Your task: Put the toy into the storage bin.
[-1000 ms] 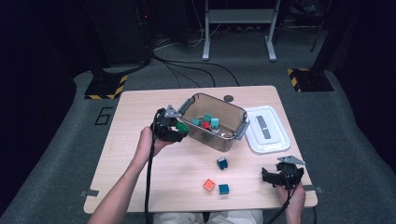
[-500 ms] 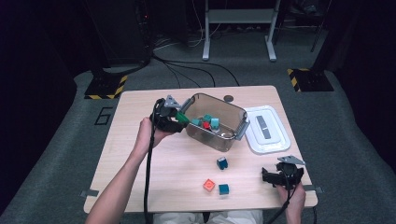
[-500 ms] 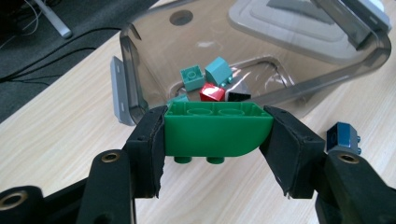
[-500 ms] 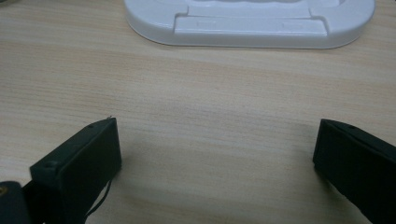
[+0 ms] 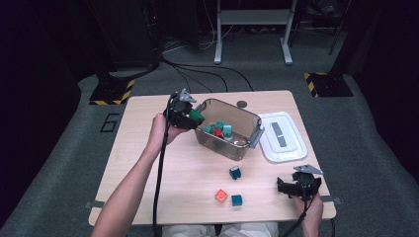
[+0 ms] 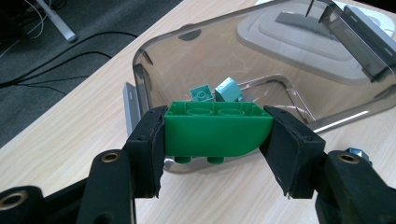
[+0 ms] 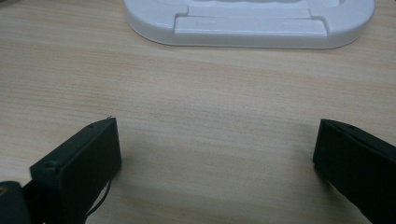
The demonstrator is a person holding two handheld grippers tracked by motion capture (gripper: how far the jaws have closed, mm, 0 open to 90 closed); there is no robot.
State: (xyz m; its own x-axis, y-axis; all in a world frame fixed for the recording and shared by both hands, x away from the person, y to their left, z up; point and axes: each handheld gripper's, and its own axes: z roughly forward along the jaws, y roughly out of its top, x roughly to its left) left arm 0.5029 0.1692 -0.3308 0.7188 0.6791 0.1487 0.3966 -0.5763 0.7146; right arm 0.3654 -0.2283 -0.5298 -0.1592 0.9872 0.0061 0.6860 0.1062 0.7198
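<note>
Lid beside bin – three loose blocks lie nearer, apart.

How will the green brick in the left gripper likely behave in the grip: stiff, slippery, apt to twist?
The green brick looks like rigid moulded plastic, so it probably won't flex between the left gripper jaws. Its glossy faces may be somewhat slippery, though the pads press on both ends. One lower corner is rounded, so it might pivot slightly if bumped on the bin rim.

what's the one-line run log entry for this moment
left gripper: shut on green brick | at rim of clear bin | right gripper: open, idle | three bricks on table
</note>
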